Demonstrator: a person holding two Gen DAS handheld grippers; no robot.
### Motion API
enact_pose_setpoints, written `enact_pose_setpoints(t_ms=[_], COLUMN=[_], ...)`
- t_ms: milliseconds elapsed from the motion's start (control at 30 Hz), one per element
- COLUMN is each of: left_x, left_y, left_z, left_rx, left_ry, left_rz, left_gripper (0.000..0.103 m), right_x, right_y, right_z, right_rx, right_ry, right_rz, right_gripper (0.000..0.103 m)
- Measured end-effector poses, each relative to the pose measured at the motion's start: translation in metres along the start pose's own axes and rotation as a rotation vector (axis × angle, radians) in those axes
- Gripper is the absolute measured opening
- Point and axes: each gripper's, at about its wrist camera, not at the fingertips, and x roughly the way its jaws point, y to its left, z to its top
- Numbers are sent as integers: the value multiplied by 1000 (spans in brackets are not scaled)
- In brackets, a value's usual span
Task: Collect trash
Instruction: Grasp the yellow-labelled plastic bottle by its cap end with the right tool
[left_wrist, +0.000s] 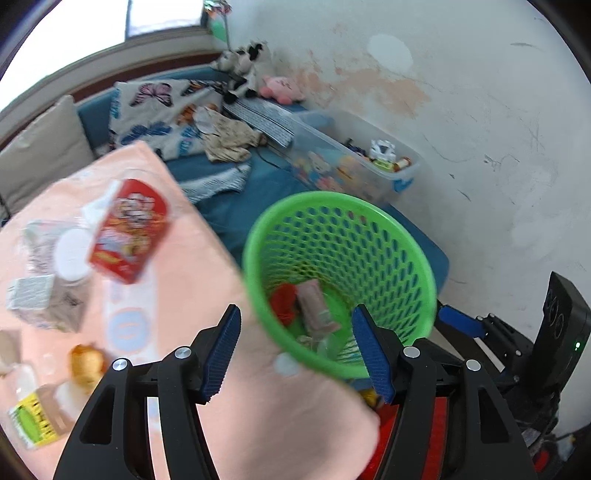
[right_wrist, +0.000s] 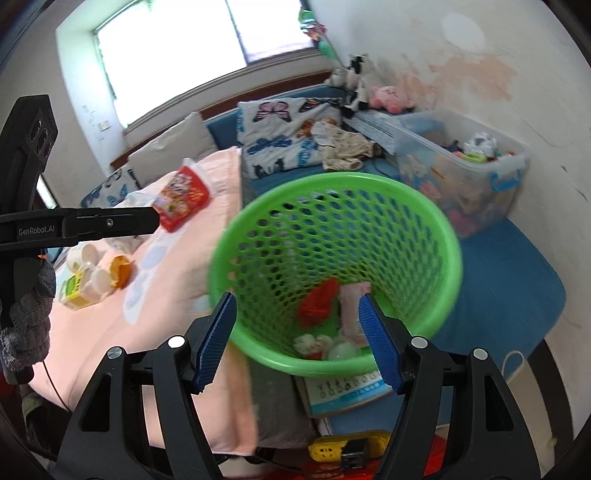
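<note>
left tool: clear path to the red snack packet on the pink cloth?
Probably yes. The left tool is open and empty, and the red printed snack packet lies uncovered on top of the pink cloth, ahead to its left. The green mesh plastic basket sits off to the right, not between them.

The only wording that reads clearly is "GenRobot.AI", in pale letters on the black body of the left gripper, seen from the right wrist view. Print on the red snack packet and the yellow-labelled bottle is too blurred to read.
</note>
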Motion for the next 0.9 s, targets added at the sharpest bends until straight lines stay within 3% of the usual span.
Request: enact_pose_setpoints(t_ms=[400,900], left_x=[-71,-137], left_y=[86,191], left_z=[-43,-113], left_rx=[-138,-322], left_ry=[-79,-116], left_rz=[149,310], left_gripper=[61,61], right_x=[29,84], right_y=[82,196], right_z=[13,16], right_rx=[-120,-285], right_ry=[50,158], right_rz=[167,373], right_gripper=[68,51])
